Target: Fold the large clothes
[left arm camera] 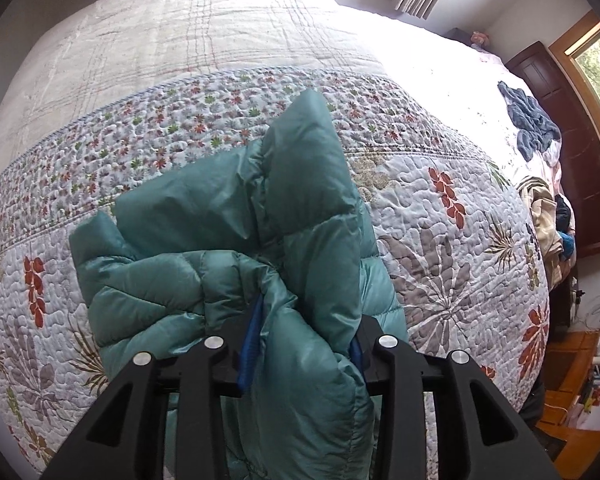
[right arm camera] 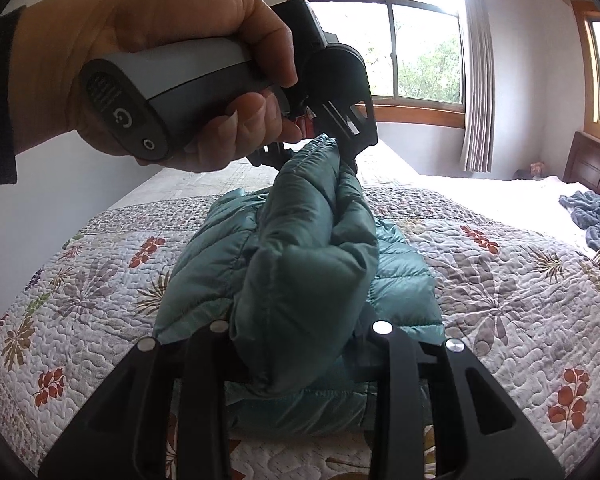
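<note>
A teal quilted puffer jacket (left arm camera: 228, 248) lies partly folded on the floral quilt (left arm camera: 440, 232). My left gripper (left arm camera: 300, 344) is shut on a thick bunch of its fabric, with blue finger pads (left arm camera: 249, 344) showing beside the cloth. In the right wrist view the same jacket (right arm camera: 312, 264) rises from the quilt (right arm camera: 500, 280) as a lifted ridge. My right gripper (right arm camera: 300, 340) is shut on the near end of that ridge. The left gripper (right arm camera: 336, 136), held by a hand (right arm camera: 148, 40), clamps the far end above the bed.
A crumpled blue garment (left arm camera: 532, 120) (right arm camera: 592, 216) lies toward the head of the bed. More clothes (left arm camera: 548, 216) are piled at the bed's right edge. A dark wooden headboard (right arm camera: 592, 168), curtained windows (right arm camera: 424, 48) and a wooden floor (left arm camera: 572, 392) surround the bed.
</note>
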The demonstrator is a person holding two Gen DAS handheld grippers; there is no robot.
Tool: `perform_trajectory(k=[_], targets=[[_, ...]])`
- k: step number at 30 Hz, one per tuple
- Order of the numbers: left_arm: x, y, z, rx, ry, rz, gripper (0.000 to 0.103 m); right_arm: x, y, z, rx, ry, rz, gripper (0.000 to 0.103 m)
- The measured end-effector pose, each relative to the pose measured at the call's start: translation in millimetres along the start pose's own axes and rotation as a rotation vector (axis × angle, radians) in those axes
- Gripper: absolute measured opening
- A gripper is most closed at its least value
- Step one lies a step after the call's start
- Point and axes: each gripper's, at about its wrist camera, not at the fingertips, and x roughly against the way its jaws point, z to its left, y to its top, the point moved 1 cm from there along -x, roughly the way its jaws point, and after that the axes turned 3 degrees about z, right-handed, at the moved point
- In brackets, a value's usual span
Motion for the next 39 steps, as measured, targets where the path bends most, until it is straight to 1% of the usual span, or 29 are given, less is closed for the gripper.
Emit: perform_trajectory(k=[16,19,21,23,24,25,26,29,30,32,34,35,36,38,39], targets=[[-40,4,-30,-0.046,0.023,-0.014,0.046,-12,-18,-42,-0.120,0.056,0.029,0.030],[-42,3,-33,-0.048,0.011,-0.026,0.048,-13,-20,-51,-0.152,0.078,0.044,0.031],[-42,2,-35,-0.058,0.012,-0.036,0.049,-13,-21,-57,-0.181,0.109,0.058,0.032],[-42,0,-37,-0.066,0.002,-0.051,0.053,-15,-22,-67,-0.239,0.171,0.078,0.032],[-40,0,-38,-0.072,-0.010,-0.068,0.055,-18,-24,-76,-0.296,0.219,0.100,0.032],[-37,-1,-39,-0.076,-0.029,-0.093,0.061,-20,-26,-83,-0.341,0.249,0.116,0.032],[-33,-3,-39,-0.080,-0.064,-0.129,0.068,-22,-27,-90,-0.376,0.273,0.130,0.033],[-16,-9,-38,-0.089,-0.160,-0.230,0.081,-32,-33,-111,-0.498,0.379,0.194,0.036],[-9,-12,-36,-0.094,-0.191,-0.268,0.082,-34,-35,-117,-0.532,0.414,0.212,0.037],[5,-18,-29,-0.105,-0.223,-0.321,0.083,-39,-37,-126,-0.579,0.463,0.248,0.043],[20,-24,-13,-0.097,-0.249,-0.363,0.083,-42,-36,-132,-0.603,0.514,0.287,0.048],[27,-27,-5,-0.089,-0.274,-0.376,0.084,-42,-34,-134,-0.602,0.533,0.298,0.053],[34,-33,7,-0.078,-0.312,-0.389,0.084,-42,-30,-136,-0.595,0.554,0.311,0.056],[45,-47,27,-0.066,-0.388,-0.401,0.084,-42,-24,-141,-0.598,0.612,0.329,0.073],[50,-54,38,-0.071,-0.440,-0.399,0.084,-43,-18,-144,-0.600,0.651,0.339,0.074]])
